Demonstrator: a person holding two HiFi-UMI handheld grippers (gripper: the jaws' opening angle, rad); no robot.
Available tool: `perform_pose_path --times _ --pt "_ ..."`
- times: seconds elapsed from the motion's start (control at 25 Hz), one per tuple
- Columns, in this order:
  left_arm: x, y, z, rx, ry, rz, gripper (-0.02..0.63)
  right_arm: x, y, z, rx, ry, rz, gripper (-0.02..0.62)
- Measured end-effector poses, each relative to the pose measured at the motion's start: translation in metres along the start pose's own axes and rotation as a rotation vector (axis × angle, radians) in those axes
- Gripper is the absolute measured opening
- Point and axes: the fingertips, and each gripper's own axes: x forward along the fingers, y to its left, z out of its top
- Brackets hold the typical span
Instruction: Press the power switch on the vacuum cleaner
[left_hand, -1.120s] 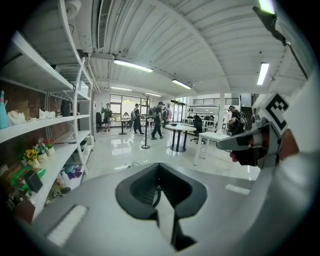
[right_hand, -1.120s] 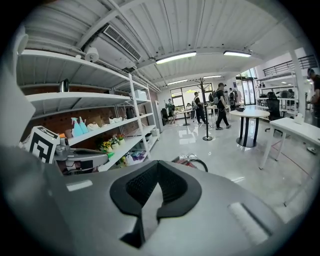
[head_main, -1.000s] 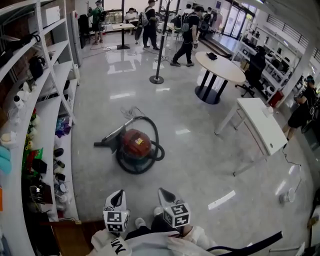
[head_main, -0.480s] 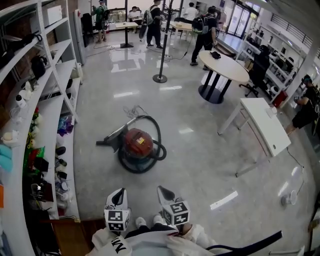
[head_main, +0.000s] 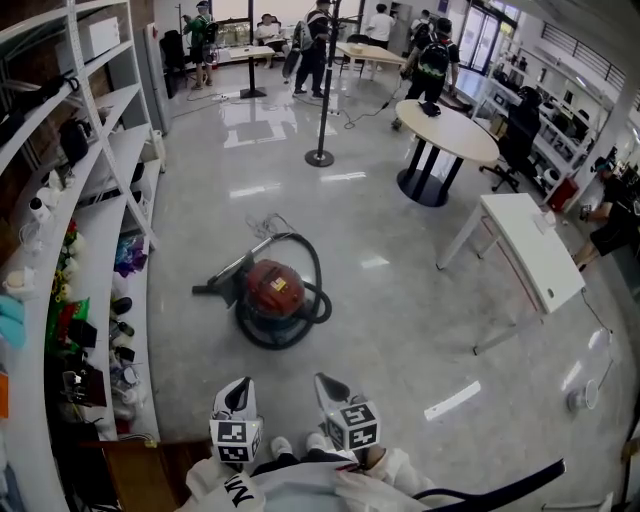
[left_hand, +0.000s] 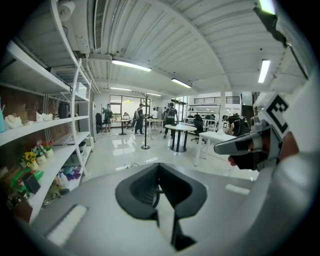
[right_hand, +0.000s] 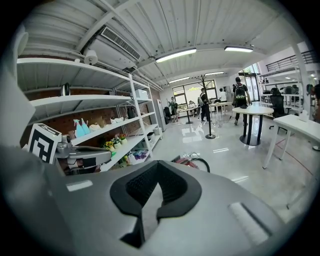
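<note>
A red canister vacuum cleaner (head_main: 274, 288) lies on the glossy floor, with its black hose (head_main: 313, 290) looped round it and its nozzle (head_main: 203, 289) pointing left. Both grippers hang low against my body, well short of the vacuum. My left gripper (head_main: 236, 394) is shut with nothing in it, and so is my right gripper (head_main: 329, 386). In the left gripper view the left gripper (left_hand: 159, 172) has its jaws together. In the right gripper view a bit of the vacuum cleaner (right_hand: 192, 161) shows past the shut right gripper (right_hand: 158, 170).
White shelving (head_main: 108, 200) with small items runs along the left. A pole on a round base (head_main: 320, 155) and a round table (head_main: 447, 130) stand beyond the vacuum. A white desk (head_main: 530, 255) is at the right. Several people stand at the far end.
The grippers and the vacuum cleaner have stayed put. My view has shifted slightly, and the people at the back have walked to the right.
</note>
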Motion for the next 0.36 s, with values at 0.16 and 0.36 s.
perform_pose_path --times 0.16,0.36 --pt "0.0028 -0.0069 0.0044 0.000 0.003 -0.006 0.000 -0.0015 -0.0060 -0.0009 0.006 0.002 -0.001 0.000" --pt "0.0032 -0.0089 0.0024 -0.001 0.011 0.000 0.000 -0.0015 -0.0045 0.0000 0.012 0.011 0.017 -0.002"
